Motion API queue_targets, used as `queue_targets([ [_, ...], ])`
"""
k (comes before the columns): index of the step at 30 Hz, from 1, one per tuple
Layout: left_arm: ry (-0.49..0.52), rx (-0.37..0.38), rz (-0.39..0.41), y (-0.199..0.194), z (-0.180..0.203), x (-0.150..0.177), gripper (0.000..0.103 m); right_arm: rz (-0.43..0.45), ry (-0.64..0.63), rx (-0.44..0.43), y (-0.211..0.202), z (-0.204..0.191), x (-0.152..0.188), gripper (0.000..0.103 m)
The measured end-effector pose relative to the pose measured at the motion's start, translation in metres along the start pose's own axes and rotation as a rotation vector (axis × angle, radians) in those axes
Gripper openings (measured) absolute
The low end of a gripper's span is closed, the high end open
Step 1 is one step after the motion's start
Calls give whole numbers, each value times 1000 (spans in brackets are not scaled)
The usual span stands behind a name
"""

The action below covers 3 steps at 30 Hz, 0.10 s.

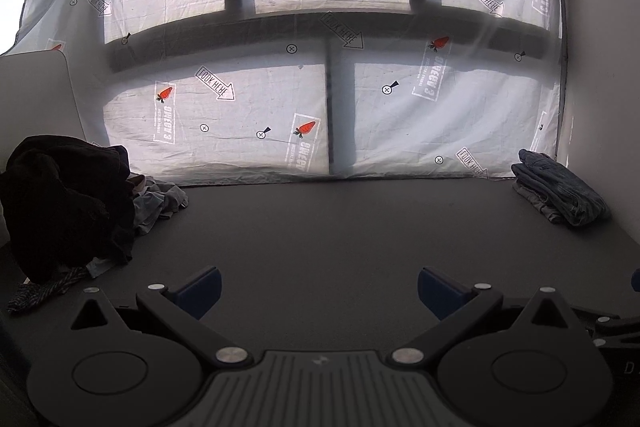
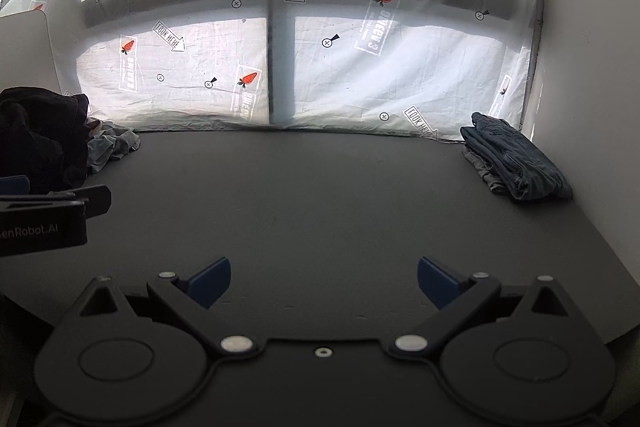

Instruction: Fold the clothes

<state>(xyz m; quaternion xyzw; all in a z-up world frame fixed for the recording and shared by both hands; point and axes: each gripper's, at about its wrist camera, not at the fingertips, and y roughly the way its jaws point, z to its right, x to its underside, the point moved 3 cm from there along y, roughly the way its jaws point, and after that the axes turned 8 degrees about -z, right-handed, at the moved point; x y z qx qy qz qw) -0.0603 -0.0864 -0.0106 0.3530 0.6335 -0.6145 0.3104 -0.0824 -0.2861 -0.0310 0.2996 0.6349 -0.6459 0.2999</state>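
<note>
Both the left gripper [image 1: 319,291] and right gripper [image 2: 324,283] stand spread and empty; reaching into the tangled unfolded pile [image 1: 68,203] risks lifting several garments.

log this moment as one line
left gripper: open, empty | right gripper: open, empty | unfolded pile: table left | folded jeans: far right
</note>
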Motion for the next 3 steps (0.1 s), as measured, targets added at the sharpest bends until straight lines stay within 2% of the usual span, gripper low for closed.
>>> queue_targets([
  [3, -6, 7, 4, -2, -3, 0, 103, 18, -14, 4, -2, -4, -3, 101],
])
